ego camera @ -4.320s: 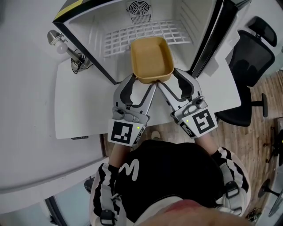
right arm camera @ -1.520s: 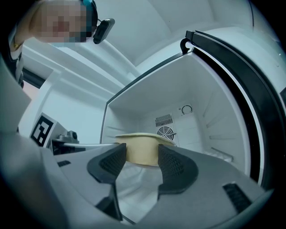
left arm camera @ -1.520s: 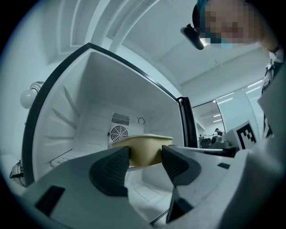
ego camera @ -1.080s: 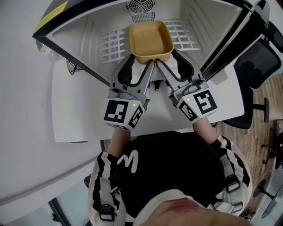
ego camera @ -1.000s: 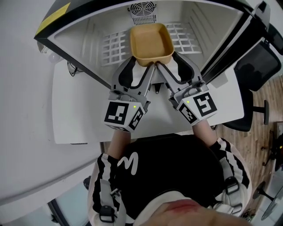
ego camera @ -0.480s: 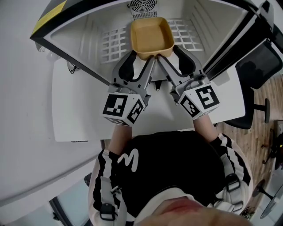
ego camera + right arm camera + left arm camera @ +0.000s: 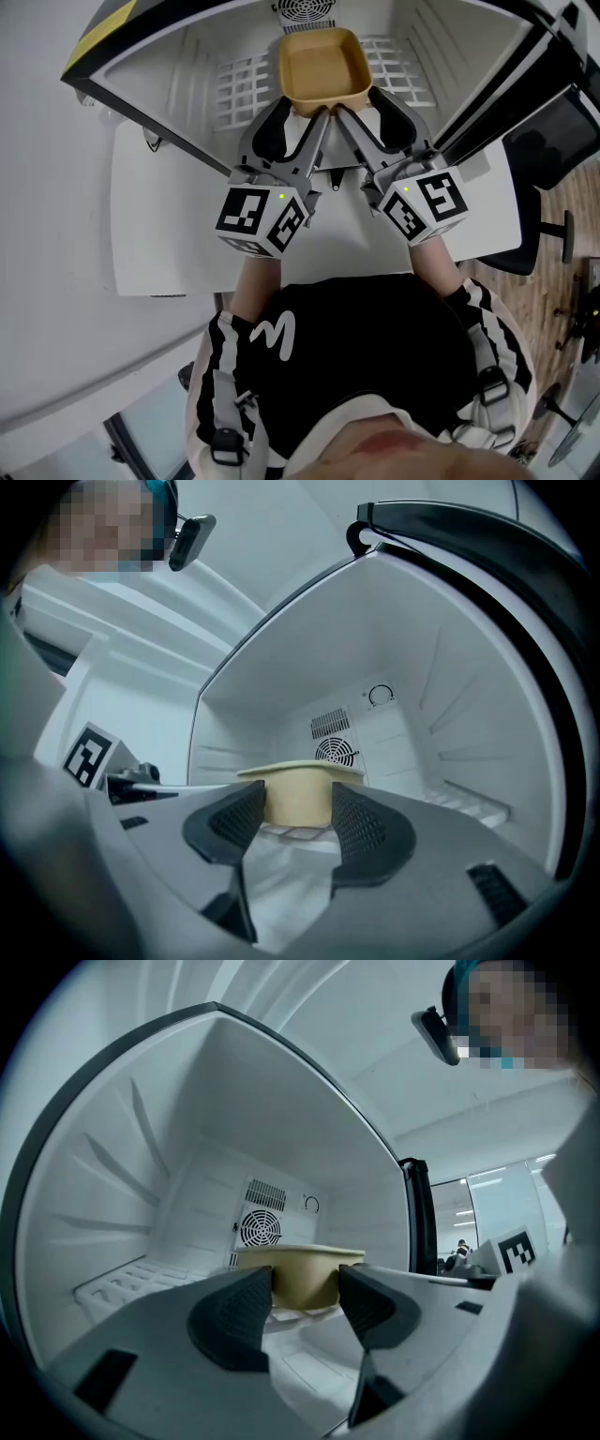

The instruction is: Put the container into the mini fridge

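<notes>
Mini fridge [image 7: 187,56]: white, stood open. Wire shelf [image 7: 239,84]: white, lay inside it. Container [image 7: 323,66]: tan, rectangular, empty, sat within the fridge above the shelf. Left gripper [image 7: 298,117] and right gripper [image 7: 366,111]: both were clamped on the container's near wall, side by side.

A white table [image 7: 169,234] carries the open mini fridge [image 7: 178,66], which stands at the table's far edge with its opening toward the near edge. Inside the fridge a white wire shelf [image 7: 239,80] spans the cavity from wall to wall. The tan container [image 7: 324,64] is over the shelf's middle; whether it touches the grid cannot be told.
</notes>
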A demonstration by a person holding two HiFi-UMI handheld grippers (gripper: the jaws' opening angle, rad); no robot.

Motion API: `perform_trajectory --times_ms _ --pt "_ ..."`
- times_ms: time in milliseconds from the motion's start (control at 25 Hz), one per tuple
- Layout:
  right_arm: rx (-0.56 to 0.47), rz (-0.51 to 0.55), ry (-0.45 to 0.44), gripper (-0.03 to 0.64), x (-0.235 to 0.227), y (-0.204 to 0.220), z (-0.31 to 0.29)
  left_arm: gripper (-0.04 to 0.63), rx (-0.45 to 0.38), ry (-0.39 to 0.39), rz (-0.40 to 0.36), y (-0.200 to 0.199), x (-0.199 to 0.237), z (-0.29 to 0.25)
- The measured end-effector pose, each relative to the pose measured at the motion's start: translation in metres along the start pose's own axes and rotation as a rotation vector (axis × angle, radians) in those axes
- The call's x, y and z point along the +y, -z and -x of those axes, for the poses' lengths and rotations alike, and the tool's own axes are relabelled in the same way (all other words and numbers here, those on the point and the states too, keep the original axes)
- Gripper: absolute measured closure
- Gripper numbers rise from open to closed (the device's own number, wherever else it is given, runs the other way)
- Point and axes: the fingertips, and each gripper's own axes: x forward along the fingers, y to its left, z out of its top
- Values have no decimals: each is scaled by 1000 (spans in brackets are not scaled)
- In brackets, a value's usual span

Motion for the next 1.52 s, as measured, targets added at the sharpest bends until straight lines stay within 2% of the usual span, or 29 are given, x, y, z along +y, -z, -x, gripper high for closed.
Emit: perform_trajectory --times_ms 1080,1520 --pt "40 -50 0 385 -13 3 -17 371 60 -42 30 1 13 -15" --pt "61 4 -2 387 -13 3 -19 371 69 -26 35 1 15 -17"
